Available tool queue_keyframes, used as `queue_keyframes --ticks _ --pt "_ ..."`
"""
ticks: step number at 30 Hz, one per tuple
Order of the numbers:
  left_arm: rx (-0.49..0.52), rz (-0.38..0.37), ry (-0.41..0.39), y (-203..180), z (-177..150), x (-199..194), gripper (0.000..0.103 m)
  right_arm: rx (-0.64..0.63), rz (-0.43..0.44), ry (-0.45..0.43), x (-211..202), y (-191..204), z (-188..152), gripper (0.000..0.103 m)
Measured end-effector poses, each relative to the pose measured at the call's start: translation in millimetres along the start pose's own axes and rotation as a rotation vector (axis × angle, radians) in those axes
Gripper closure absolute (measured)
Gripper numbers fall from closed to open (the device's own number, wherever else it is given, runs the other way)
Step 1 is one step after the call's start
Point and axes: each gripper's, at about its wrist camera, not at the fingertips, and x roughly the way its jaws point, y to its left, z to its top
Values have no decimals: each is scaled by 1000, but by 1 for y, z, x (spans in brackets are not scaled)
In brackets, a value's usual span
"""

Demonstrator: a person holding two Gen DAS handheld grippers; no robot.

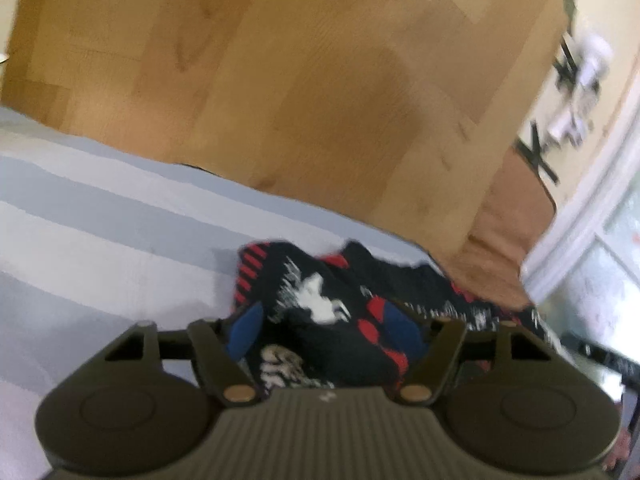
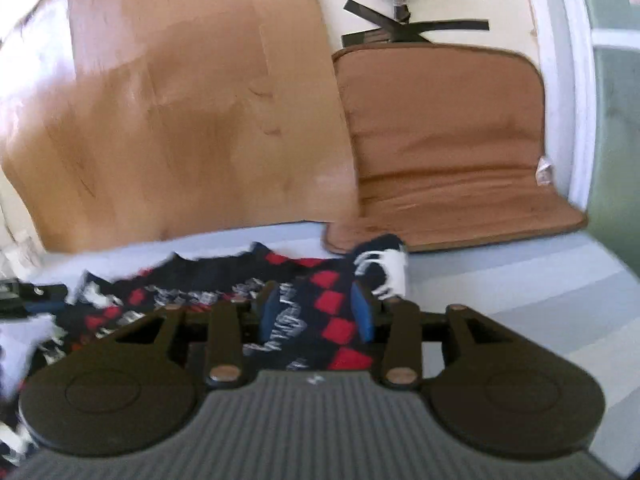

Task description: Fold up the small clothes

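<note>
Black-and-red garment (image 1: 332, 308) lies crumpled on the striped sheet (image 1: 100, 216), just below the wooden panel (image 1: 300, 80). Left hand-held gripper (image 1: 324, 332) and right hand-held gripper (image 2: 316, 312) both straddle cloth, jaws apart, nothing pinched. Step: regrasping. Next: close on edges, spread flat.

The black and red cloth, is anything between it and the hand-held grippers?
Nothing visible. The cloth already lies between the blue pads of the left hand-held gripper and of the right hand-held gripper.
</note>
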Motion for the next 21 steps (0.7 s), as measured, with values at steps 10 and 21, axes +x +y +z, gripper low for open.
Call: queue_keyframes --ticks 10,21 --pt "-137 -20 -30 30 14 -12 35 -421 335 184 80 182 -20 60" --pt "-182 -47 -108 38 23 -32 32 -258 409 135 112 213 6 93"
